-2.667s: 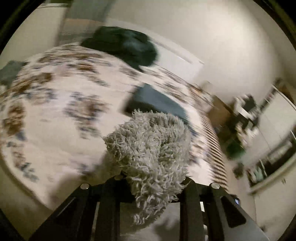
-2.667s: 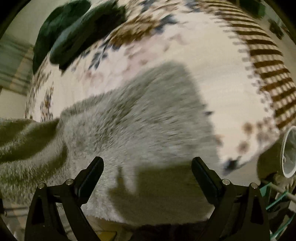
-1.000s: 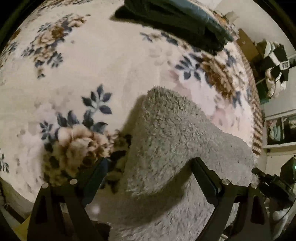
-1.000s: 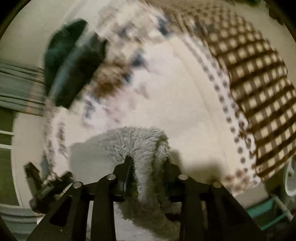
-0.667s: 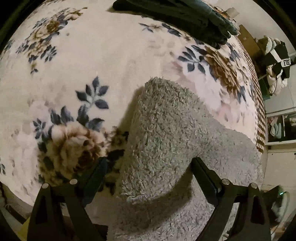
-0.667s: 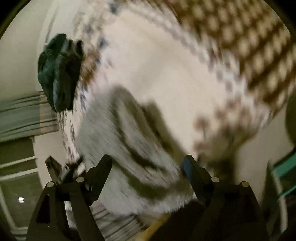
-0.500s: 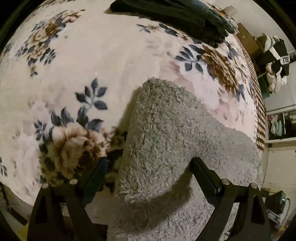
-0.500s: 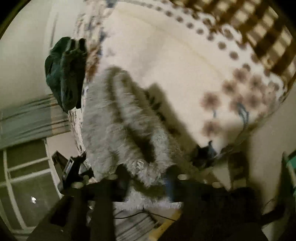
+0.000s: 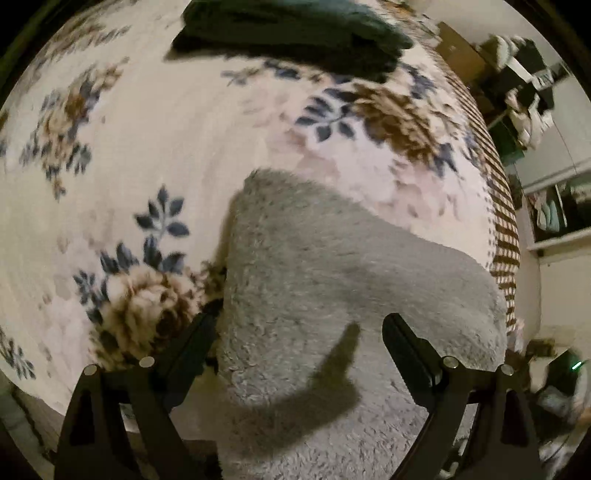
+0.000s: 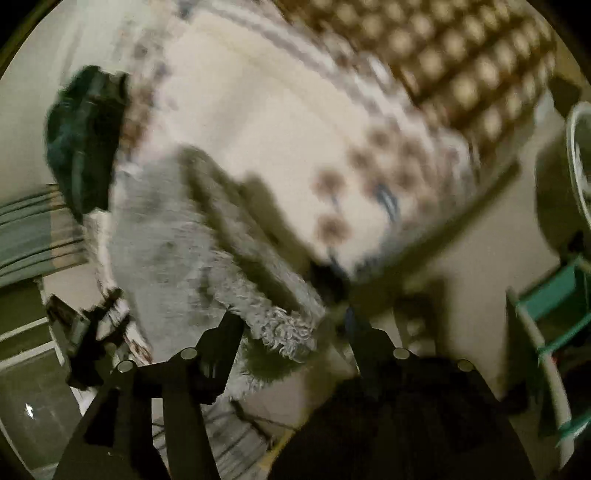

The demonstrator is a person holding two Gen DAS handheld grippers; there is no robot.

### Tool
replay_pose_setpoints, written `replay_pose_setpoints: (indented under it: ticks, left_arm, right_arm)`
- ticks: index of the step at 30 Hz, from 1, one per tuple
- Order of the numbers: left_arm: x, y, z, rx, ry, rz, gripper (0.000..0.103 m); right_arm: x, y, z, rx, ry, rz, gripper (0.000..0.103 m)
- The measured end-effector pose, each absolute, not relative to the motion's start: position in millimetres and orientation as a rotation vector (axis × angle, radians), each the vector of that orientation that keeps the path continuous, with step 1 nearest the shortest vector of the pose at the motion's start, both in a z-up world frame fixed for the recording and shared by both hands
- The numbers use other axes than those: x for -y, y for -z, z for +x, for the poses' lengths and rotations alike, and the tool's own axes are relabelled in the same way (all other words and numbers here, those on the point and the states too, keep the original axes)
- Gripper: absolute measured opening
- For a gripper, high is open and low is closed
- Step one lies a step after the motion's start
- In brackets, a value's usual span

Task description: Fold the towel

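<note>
Tongs, left (image 9: pixel 297 332): yours stand spread wide over the near part of the grey towel (image 9: pixel 332 266), nothing pinched; the pads sit apart from the pile and one finger throws a dark shadow across it.
Tongs, right (image 10: pixel 291 332): yours are parted and have just been opening; a curly corner of the towel (image 10: pixel 284 328) lies between the fingers, but the pads do not press on it.
Towel: you have it lying on the bed, folded into a thick shaggy pad; in the left view its rounded far corner points away from you and the near part runs under the frame's lower edge. In the right view it lies along the bed's near edge, a fold ridge running along it.
Blanket (image 9: pixel 155 155): cream, with brown roses and blue leaves; it carries the towel, with one rose just left of the towel's left edge.
Blanket border (image 10: pixel 461 62): brown checks run along the far right side in your right view, blurred.
Dark clothes (image 9: pixel 291 33): a dark green heap at the far end of the bed, well apart from the towel.
Room, far right: shelves and hanging garments (image 9: pixel 524 110) beyond the bed, too blurred to read further.
</note>
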State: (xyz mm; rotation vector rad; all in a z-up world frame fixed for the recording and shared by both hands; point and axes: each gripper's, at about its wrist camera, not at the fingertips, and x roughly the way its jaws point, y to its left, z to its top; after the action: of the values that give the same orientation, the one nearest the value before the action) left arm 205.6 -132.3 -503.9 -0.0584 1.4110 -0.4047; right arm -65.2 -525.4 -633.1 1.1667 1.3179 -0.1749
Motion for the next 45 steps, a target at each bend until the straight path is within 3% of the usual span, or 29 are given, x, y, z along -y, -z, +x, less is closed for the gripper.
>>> replay_pose_setpoints:
  ticks: [1, 5, 11, 17, 19, 22, 26, 32, 40, 42, 43, 45]
  left_arm:
    - [134, 500, 205, -1.4, 0.408, -0.041, 0.093]
    - [134, 500, 209, -1.399, 0.402, -0.039, 0.093]
    - [131, 518, 219, -1.437, 0.377, -0.127, 0.093]
    - [114, 573, 225, -1.577, 0.349, -0.34, 0.094]
    - [107, 565, 223, -1.56, 0.376, -0.364, 0.094]
    - [95, 545, 217, -1.518, 0.435, -0.412, 0.093]
    - [83, 539, 205, -1.486, 0.506, -0.454, 0.093]
    - [79, 593, 197, -1.576, 0.516, -0.481, 0.093]
    - [73, 600, 194, -1.549, 0.569, -0.606, 0.093]
    - [78, 591, 191, -1.515, 0.585, -0.583, 0.075]
    - [80, 586, 190, -1.503, 0.592, -0.563, 0.058]
    - [87, 579, 194, -1.486, 0.596, -0.553, 0.045]
  right_arm:
    - [529, 621, -63, -1.276, 0.178, 1.148, 0.068]
    - [537, 585, -30, -1.116, 0.121, 1.091, 0.069]
    - [523, 624, 53, -1.212, 0.043, 1.068, 0.069]
    - [532, 667, 64, -1.32, 0.155, 0.995, 0.071]
    - [534, 662, 59, -1.306, 0.126, 1.028, 0.087]
    - [536, 645, 43, -1.223, 0.021, 1.08, 0.102]
    - [529, 652, 22, -1.23, -0.079, 1.098, 0.103]
    - [487, 712, 24, -1.359, -0.235, 1.171, 0.103]
    - [484, 714, 38, -1.33, -0.321, 1.195, 0.103]
    - [477, 713, 48, -1.318, -0.337, 1.193, 0.1]
    - [474, 710, 51, -1.313, -0.341, 1.184, 0.087]
    - [466, 706, 58, -1.324, -0.312, 1.13, 0.07]
